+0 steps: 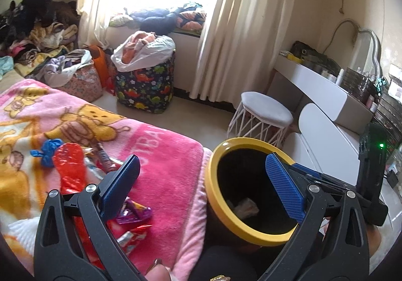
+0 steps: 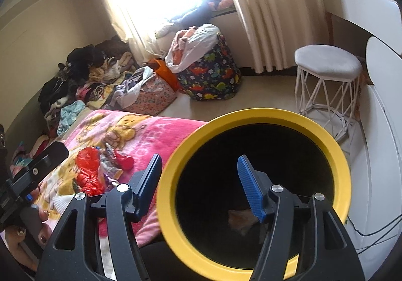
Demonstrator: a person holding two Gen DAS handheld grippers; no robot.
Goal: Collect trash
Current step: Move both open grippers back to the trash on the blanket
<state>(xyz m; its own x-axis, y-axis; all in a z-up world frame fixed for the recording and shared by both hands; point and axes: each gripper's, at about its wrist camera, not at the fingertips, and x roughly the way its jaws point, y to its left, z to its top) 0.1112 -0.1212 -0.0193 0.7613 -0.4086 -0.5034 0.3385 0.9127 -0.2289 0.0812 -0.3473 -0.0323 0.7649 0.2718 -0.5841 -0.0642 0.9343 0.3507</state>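
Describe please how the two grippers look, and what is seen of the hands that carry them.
Both the left gripper and the right gripper have black plastic arms with silver rivets and flat blue fingers with ribbed pads. In the left view, the right gripper's black body shows a green light. The hand on the left gripper wears dark nail polish.

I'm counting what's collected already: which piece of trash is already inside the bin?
The pale crumpled scrap at the bottom of the yellow-rimmed bin; the red bag and wrappers lie on the pink blanket.
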